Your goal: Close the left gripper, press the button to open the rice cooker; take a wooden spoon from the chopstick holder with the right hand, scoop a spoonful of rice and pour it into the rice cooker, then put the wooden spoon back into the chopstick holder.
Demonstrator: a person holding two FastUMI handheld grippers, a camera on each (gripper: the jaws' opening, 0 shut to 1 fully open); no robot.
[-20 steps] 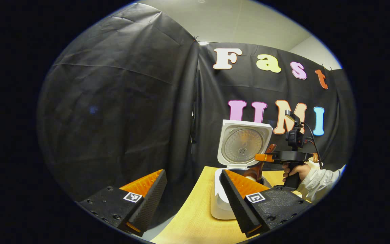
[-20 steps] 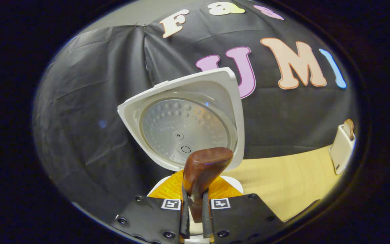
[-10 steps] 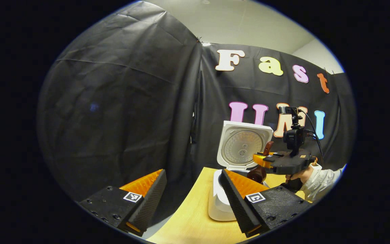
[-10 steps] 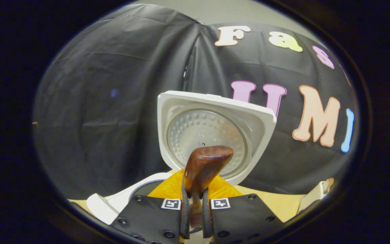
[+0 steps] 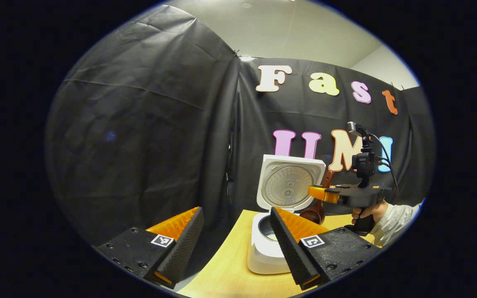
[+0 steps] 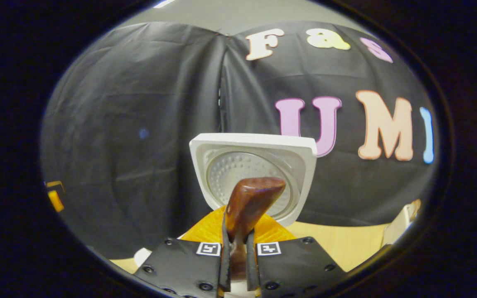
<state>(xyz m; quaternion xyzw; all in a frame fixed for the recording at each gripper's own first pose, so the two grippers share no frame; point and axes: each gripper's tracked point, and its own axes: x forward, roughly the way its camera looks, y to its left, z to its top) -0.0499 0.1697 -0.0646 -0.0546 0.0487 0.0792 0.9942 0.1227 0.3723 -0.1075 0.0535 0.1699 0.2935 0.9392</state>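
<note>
rice cooker (image 5: 265, 244): 1 | wooden spoon (image 6: 249, 205): 1 | hand-held gripper: 2 | table (image 5: 230, 273): 1

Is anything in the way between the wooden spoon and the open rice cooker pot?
Nothing visible. The right gripper holds the wooden spoon beside the rice cooker, whose lid stands upright behind the pot, leaving the opening clear.

A light wooden table (image 5: 230, 269) is lying along the bottom centre of the left gripper view, its pale grain showing. Behind it the black cloth wall (image 5: 139, 136) is hanging in folds across the frame, and a pale ceiling (image 5: 296, 29) is showing at the top.
</note>
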